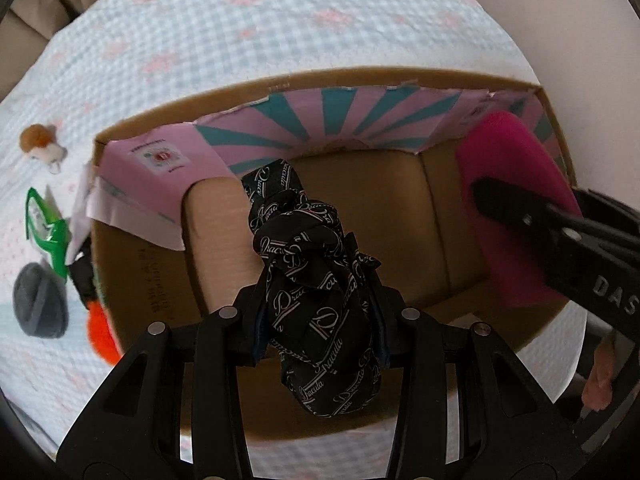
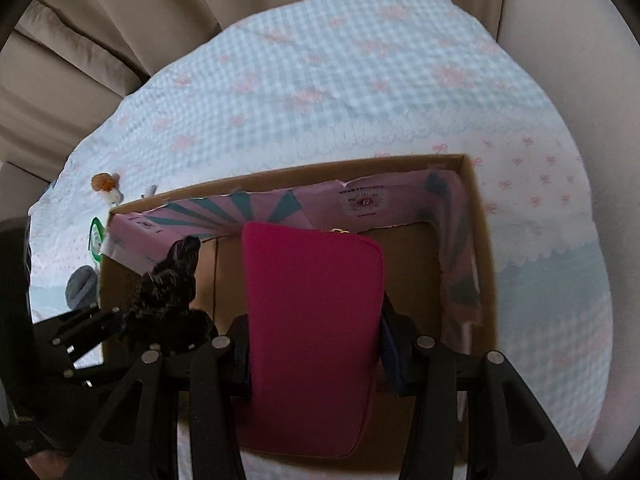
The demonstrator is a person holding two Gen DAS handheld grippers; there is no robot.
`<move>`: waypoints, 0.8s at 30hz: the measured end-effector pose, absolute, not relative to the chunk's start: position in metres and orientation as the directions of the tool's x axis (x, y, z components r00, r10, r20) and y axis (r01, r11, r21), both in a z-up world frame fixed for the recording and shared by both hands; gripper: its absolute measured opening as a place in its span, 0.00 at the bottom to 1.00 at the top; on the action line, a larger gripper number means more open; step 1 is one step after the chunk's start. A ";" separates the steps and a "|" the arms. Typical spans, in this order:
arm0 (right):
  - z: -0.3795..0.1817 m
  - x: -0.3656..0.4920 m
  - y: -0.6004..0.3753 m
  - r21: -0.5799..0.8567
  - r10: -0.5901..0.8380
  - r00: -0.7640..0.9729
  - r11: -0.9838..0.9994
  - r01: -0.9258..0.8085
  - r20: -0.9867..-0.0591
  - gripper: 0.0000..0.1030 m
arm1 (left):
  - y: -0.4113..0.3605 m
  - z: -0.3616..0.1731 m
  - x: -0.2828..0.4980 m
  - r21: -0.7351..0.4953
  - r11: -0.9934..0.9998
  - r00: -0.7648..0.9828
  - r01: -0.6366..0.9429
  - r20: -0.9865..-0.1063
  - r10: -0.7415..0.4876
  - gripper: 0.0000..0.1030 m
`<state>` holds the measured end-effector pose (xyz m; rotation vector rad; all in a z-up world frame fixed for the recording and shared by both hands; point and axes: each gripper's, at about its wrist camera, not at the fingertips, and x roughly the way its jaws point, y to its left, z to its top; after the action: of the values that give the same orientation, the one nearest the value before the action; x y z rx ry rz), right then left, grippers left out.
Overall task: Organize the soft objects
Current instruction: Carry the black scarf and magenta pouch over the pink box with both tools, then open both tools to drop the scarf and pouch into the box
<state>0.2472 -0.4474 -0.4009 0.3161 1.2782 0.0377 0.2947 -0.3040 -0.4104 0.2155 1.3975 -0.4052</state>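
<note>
An open cardboard box (image 1: 132, 296) with a pink and teal lining stands on a checked cloth; it also shows in the right wrist view (image 2: 486, 264). My left gripper (image 1: 318, 332) is shut on a black knotted cloth with white script (image 1: 312, 280) and holds it over the box's inside. My right gripper (image 2: 316, 344) is shut on a flat magenta pouch (image 2: 312, 320), held over the box's right side. In the left wrist view the pouch (image 1: 508, 184) and right gripper (image 1: 560, 232) show at right. In the right wrist view the black cloth (image 2: 168, 280) shows at left.
Left of the box on the cloth lie a small orange and white plush (image 1: 40, 144), a green shiny wrapper (image 1: 48, 228), a grey rounded soft thing (image 1: 38, 304) and an orange fluffy thing (image 1: 102, 332). Beige cushions (image 2: 100, 40) rise behind the cloth.
</note>
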 end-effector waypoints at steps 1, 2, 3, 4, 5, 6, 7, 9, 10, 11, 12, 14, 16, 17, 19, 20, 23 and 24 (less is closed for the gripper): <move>-0.404 0.250 -0.448 0.250 0.202 0.288 0.958 0.143 -0.936 0.43 | -0.306 -0.410 0.295 -0.088 0.905 0.124 0.415 -0.980 -0.152 0.46; -0.407 0.253 -0.448 0.245 0.199 0.281 0.960 0.137 -0.939 0.45 | -0.308 -0.407 0.293 -0.086 0.895 0.130 0.437 -0.979 -0.157 0.73; -0.409 0.256 -0.446 0.236 0.193 0.276 0.963 0.130 -0.942 0.47 | -0.310 -0.407 0.292 -0.070 0.888 0.142 0.455 -0.978 -0.150 1.00; -0.409 0.258 -0.443 0.232 0.192 0.280 0.966 0.115 -0.940 0.60 | -0.309 -0.405 0.290 -0.052 0.879 0.163 0.473 -0.976 -0.146 1.00; -0.408 0.259 -0.441 0.233 0.195 0.292 0.968 0.098 -0.936 0.87 | -0.310 -0.404 0.287 -0.030 0.870 0.179 0.493 -0.975 -0.135 1.00; -0.406 0.259 -0.440 0.229 0.193 0.304 0.970 0.087 -0.933 1.00 | -0.311 -0.405 0.285 -0.015 0.862 0.188 0.506 -0.974 -0.127 1.00; -0.405 0.259 -0.438 0.224 0.189 0.314 0.971 0.079 -0.930 1.00 | -0.311 -0.405 0.284 -0.003 0.857 0.191 0.515 -0.974 -0.119 1.00; -0.404 0.256 -0.435 0.216 0.185 0.320 0.974 0.064 -0.929 1.00 | -0.310 -0.405 0.279 0.002 0.850 0.192 0.527 -0.974 -0.117 1.00; -0.405 0.255 -0.432 0.214 0.187 0.313 0.975 0.056 -0.931 1.00 | -0.308 -0.404 0.278 -0.004 0.850 0.191 0.527 -0.974 -0.124 1.00; -0.406 0.254 -0.430 0.209 0.184 0.306 0.977 0.050 -0.934 1.00 | -0.307 -0.403 0.276 -0.006 0.851 0.194 0.525 -0.973 -0.126 1.00; -0.405 0.252 -0.428 0.201 0.178 0.305 0.979 0.044 -0.935 1.00 | -0.306 -0.401 0.275 -0.006 0.853 0.196 0.522 -0.972 -0.127 1.00; -0.401 0.250 -0.427 0.195 0.172 0.311 0.980 0.045 -0.935 1.00 | -0.303 -0.396 0.272 -0.012 0.857 0.197 0.515 -0.972 -0.132 1.00; -0.396 0.248 -0.426 0.195 0.169 0.319 0.980 0.050 -0.933 1.00 | -0.300 -0.389 0.268 -0.012 0.860 0.202 0.510 -0.970 -0.133 1.00; -0.391 0.247 -0.426 0.192 0.166 0.324 0.980 0.051 -0.932 1.00 | -0.297 -0.384 0.265 -0.013 0.860 0.207 0.510 -0.969 -0.137 1.00; -0.381 0.244 -0.425 0.189 0.162 0.327 0.981 0.054 -0.931 1.00 | -0.295 -0.374 0.261 -0.015 0.862 0.215 0.507 -0.966 -0.144 1.00; -0.376 0.243 -0.424 0.189 0.161 0.328 0.980 0.055 -0.931 1.00 | -0.292 -0.367 0.258 -0.016 0.865 0.222 0.502 -0.964 -0.147 1.00; -0.357 0.237 -0.422 0.186 0.155 0.347 0.981 0.059 -0.925 1.00 | -0.285 -0.349 0.251 -0.017 0.874 0.244 0.485 -0.958 -0.153 1.00; -0.351 0.235 -0.421 0.185 0.152 0.354 0.981 0.061 -0.923 1.00 | -0.284 -0.343 0.249 -0.019 0.877 0.250 0.480 -0.955 -0.157 1.00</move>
<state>0.2346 -0.4212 -0.3509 0.1998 1.2103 0.0593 0.2487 -0.2835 -0.3435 0.3021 1.2475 -0.4426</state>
